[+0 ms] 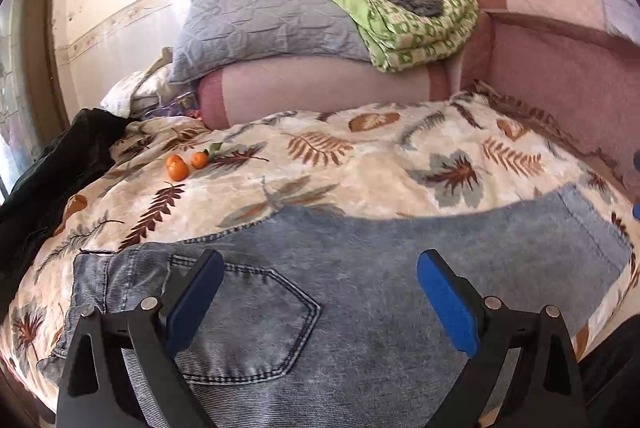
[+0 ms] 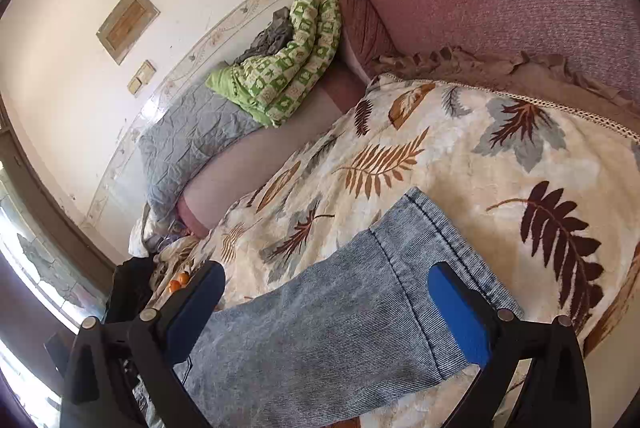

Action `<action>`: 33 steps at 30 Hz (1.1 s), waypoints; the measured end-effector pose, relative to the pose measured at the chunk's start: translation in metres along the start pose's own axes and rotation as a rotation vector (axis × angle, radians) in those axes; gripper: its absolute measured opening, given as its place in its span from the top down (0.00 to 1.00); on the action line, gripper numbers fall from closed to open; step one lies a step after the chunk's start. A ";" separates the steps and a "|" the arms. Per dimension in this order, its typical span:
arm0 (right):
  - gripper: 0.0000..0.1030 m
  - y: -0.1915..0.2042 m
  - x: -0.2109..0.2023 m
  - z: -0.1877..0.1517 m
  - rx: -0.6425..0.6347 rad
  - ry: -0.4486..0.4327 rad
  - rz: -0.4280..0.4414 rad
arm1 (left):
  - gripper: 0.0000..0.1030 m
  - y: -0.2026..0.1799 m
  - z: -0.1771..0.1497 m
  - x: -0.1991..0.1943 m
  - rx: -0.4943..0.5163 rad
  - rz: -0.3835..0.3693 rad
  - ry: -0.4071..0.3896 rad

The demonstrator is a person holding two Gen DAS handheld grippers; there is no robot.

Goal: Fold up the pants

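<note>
Light blue acid-wash jeans (image 1: 360, 268) lie flat on a leaf-patterned blanket (image 1: 360, 164), waistband at the left, back pocket (image 1: 260, 324) facing up, legs running to the right. My left gripper (image 1: 320, 264) hovers open over the seat and pocket, blue pads wide apart, gripping nothing. In the right wrist view the leg end with its stitched hem (image 2: 448, 240) lies on the blanket (image 2: 460, 164). My right gripper (image 2: 326, 276) is open above this leg end, one finger on either side of the cloth, not touching it.
Two oranges (image 1: 182, 164) rest on the blanket at the left. A dark garment (image 1: 60, 164) is heaped at the left edge. A grey pillow (image 1: 264, 24), a green folded quilt (image 1: 416, 24) and pink sofa cushions (image 1: 560, 76) line the back and right.
</note>
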State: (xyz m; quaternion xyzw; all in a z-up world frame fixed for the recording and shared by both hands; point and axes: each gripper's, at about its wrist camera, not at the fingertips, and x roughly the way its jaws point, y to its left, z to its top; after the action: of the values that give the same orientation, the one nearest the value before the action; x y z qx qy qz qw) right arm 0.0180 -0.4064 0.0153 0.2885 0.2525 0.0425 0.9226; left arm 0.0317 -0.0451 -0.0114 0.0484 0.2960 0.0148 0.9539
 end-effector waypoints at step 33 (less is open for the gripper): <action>0.00 0.066 0.006 -0.027 -0.166 0.139 -0.134 | 0.05 0.012 -0.012 0.005 -0.075 -0.207 0.186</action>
State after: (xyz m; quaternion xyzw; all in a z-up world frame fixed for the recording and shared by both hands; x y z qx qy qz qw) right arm 0.0141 -0.3363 0.0301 0.1898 0.3303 0.0215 0.9243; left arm 0.0285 -0.0317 -0.0229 -0.0197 0.3856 -0.0680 0.9199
